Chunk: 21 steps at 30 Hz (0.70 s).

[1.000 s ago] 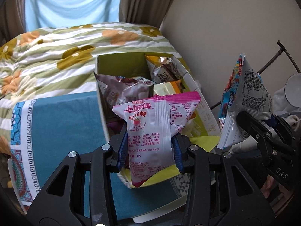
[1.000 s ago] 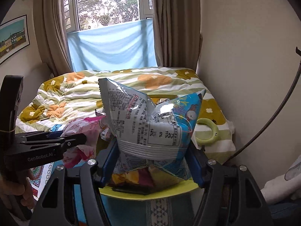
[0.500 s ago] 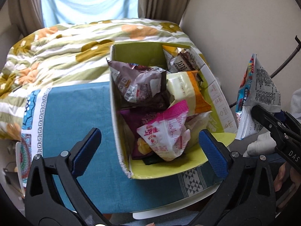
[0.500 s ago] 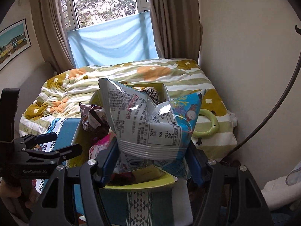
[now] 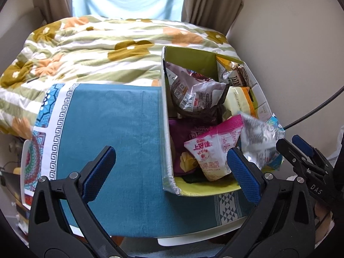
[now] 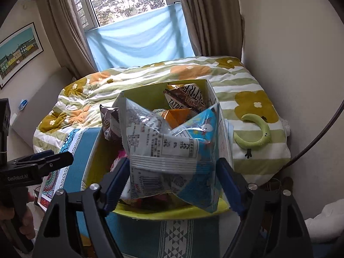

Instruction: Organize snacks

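I see a yellow-green box [image 5: 189,60] with white outer walls. Pink-and-white packet [image 5: 211,150] with red print inside it. Silver-and-blue bag [image 6: 169,150] with black text, a barcode and a cartoon print. Brown packet [image 6: 185,97] with white lettering, orange-and-cream packet [image 5: 238,97], purple one [image 5: 180,133]. Teal cloth [image 5: 120,133] with a white key-pattern border and triangle band. Quilt [image 5: 103,49] striped white and green, with mustard and orange flowers. Gripper pads [image 5: 99,169] blue on black arms. Curtains [image 6: 64,23] brown, window cloth [image 6: 137,36] pale blue.
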Each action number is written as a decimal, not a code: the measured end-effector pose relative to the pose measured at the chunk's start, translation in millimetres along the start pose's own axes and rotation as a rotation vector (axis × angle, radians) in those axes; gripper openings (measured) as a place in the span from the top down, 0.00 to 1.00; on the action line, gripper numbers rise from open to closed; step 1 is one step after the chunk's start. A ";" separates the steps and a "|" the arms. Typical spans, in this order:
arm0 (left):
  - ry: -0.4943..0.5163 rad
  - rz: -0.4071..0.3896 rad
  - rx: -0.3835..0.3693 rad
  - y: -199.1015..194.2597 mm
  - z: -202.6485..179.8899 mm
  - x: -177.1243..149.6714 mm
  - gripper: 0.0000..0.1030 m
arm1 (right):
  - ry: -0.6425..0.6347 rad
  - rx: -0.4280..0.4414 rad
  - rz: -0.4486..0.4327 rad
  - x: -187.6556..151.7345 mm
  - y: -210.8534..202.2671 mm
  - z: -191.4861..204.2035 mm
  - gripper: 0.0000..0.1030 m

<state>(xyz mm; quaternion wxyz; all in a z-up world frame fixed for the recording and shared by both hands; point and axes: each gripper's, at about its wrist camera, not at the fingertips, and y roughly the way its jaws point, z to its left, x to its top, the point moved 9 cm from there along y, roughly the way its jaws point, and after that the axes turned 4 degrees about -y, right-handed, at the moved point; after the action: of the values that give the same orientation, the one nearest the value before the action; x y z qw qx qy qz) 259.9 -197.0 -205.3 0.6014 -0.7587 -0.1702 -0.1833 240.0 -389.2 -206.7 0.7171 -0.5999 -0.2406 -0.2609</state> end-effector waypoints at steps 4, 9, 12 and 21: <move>-0.005 0.018 0.003 3.3 5.8 -8.4 0.01 | 0.008 -0.019 0.000 -12.3 1.8 -0.6 0.13; 0.011 0.014 0.002 -2.5 9.2 -13.1 0.01 | -0.010 -0.044 -0.015 -18.2 -9.8 1.5 0.13; 0.029 -0.016 -0.001 -15.6 12.3 -11.1 0.01 | -0.017 -0.062 -0.035 -14.7 -19.9 3.3 0.13; 0.071 -0.178 0.026 -91.8 49.7 -7.9 0.01 | -0.040 -0.062 -0.124 -0.5 -70.8 48.5 0.13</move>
<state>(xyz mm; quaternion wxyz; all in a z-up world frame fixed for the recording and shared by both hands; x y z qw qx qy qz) 212.7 -128.7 -141.5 0.5982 -0.7257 -0.2181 -0.2606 191.2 -351.5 -147.1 0.6756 -0.6108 -0.2836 -0.3001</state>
